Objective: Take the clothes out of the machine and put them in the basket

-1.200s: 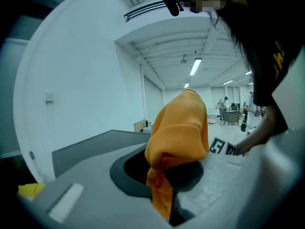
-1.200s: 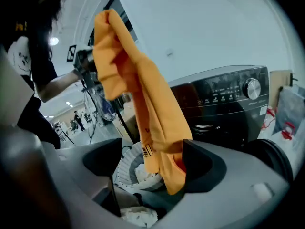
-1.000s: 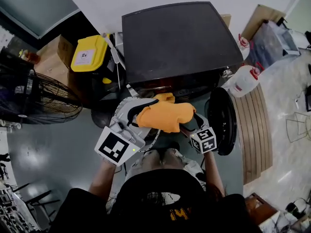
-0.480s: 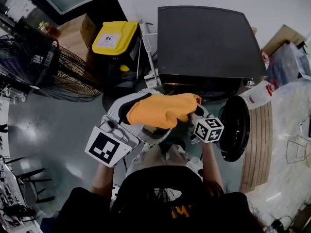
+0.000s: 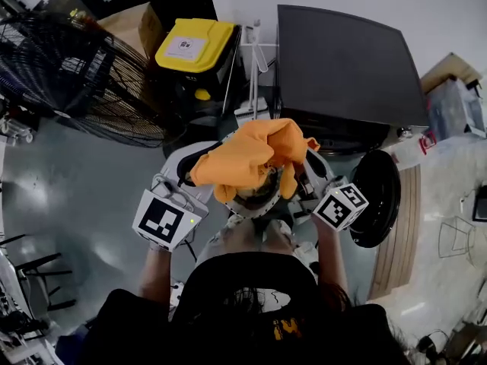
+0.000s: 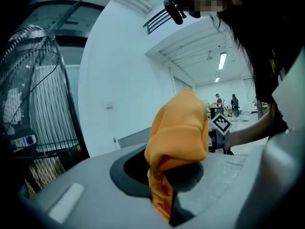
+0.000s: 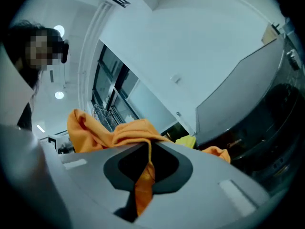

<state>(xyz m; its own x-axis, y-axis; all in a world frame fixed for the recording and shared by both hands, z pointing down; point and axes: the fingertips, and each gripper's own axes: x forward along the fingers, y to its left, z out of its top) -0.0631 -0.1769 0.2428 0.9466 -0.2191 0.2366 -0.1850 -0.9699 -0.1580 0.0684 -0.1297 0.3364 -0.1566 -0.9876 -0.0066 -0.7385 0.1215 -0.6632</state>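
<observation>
Head view shows the left gripper [image 5: 202, 179] clamped on an orange garment [image 5: 247, 154] and the right gripper [image 5: 295, 179], whose jaws have just been closing, pinching its other side, both just before the dark washing machine [image 5: 342, 59].

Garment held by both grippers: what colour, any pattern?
The garment is plain orange, no pattern visible; it shows best in the head view.

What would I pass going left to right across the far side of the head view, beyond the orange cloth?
fan → yellow-lidded bin → machine → cardboard
</observation>
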